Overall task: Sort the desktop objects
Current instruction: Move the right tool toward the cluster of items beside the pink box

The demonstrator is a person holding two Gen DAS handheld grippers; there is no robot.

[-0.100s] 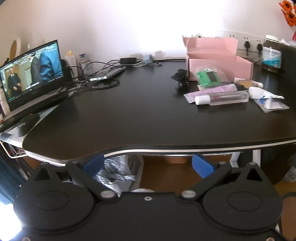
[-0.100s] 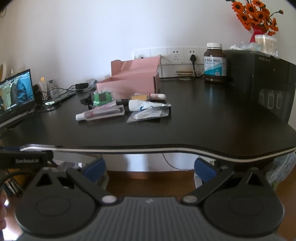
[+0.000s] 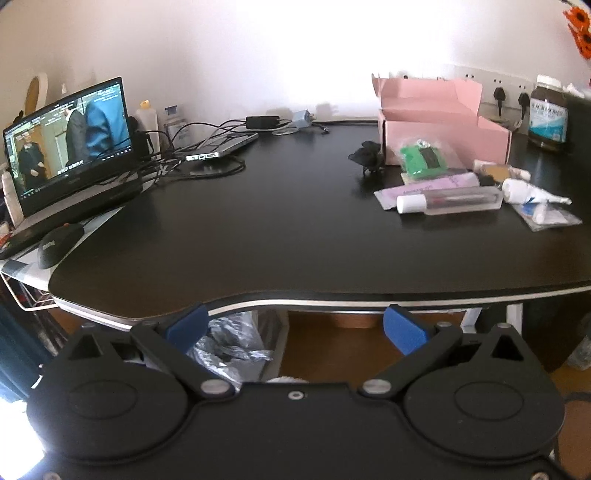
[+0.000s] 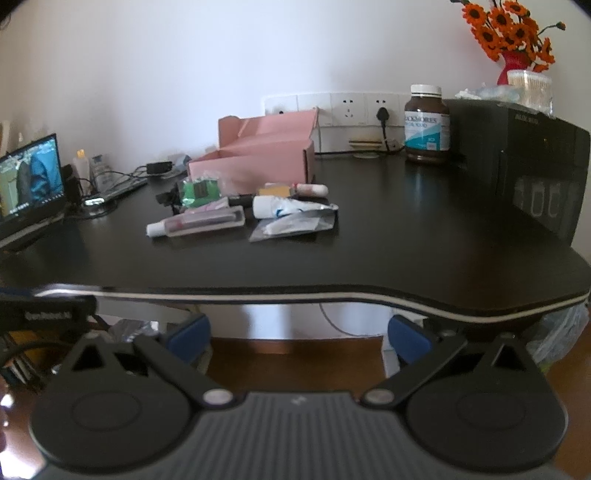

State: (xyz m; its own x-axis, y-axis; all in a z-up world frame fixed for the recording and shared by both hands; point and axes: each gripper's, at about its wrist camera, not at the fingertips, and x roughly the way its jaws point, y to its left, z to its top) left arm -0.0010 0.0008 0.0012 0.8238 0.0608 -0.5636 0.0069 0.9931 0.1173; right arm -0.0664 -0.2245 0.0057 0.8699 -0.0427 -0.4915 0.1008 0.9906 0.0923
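An open pink cardboard box (image 3: 443,142) (image 4: 255,162) stands on the black desk (image 3: 277,229) (image 4: 406,240). In front of it lies a heap of small items: a green packet (image 3: 424,157) (image 4: 197,192), a clear tube with a white cap (image 3: 447,201) (image 4: 195,223), a white tube (image 3: 532,194) (image 4: 291,206), a clear sachet (image 3: 550,218) (image 4: 291,227) and a black clip (image 3: 365,157). My left gripper (image 3: 295,326) is open, below the desk's front edge. My right gripper (image 4: 299,336) is open too, also in front of the edge, holding nothing.
A running laptop (image 3: 70,144) (image 4: 29,184), a black mouse (image 3: 57,245) and tangled cables (image 3: 199,155) fill the left side. A brown supplement bottle (image 4: 426,123) (image 3: 548,118), wall sockets (image 4: 347,107) and a black cabinet (image 4: 524,162) with orange flowers (image 4: 509,33) stand at the right.
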